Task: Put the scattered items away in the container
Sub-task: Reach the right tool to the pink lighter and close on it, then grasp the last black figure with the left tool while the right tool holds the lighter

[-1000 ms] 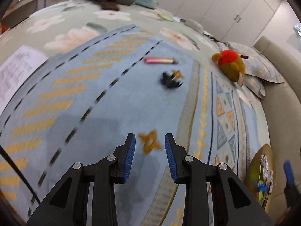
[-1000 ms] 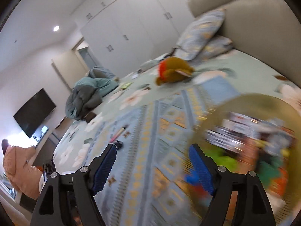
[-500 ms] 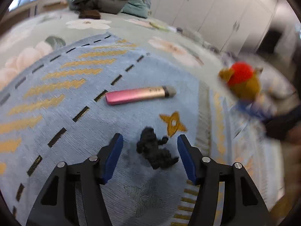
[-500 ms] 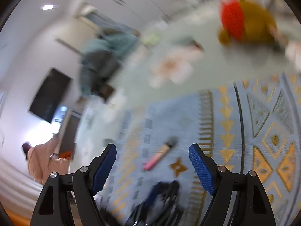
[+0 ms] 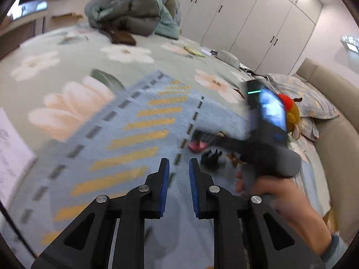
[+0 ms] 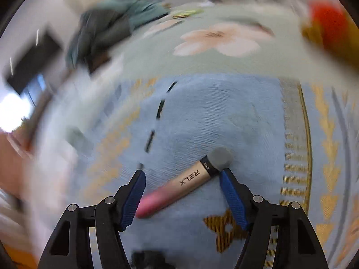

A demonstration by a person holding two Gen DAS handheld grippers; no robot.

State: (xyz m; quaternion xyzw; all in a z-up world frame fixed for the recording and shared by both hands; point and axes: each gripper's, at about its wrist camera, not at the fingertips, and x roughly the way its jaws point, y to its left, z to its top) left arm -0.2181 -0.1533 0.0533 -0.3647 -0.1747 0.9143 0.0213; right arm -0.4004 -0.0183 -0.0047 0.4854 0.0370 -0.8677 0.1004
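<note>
Pink vape pen [image 6: 186, 185]: lies flat on the blue rug [image 6: 213, 116], marked RELX, grey cap [image 6: 218, 158] toward the rug's patterned border, pink end toward the near side.
Right hand-held gripper [image 6: 182, 196]: jaws wide and closing around the pen, which lies slantwise between the blue pads; the cap end is just beside the right pad, firm contact unclear through blur.
Left hand-held gripper [image 5: 178, 187]: closed to a narrow gap, nothing between its pads, above the rug's dashed line.
Black toy [image 5: 211, 158]: on the rug, just beside the pen.
Plush toy [image 5: 290, 112]: by the pillow [image 5: 314, 105] at the bed's far edge.
Container: out of view.
</note>
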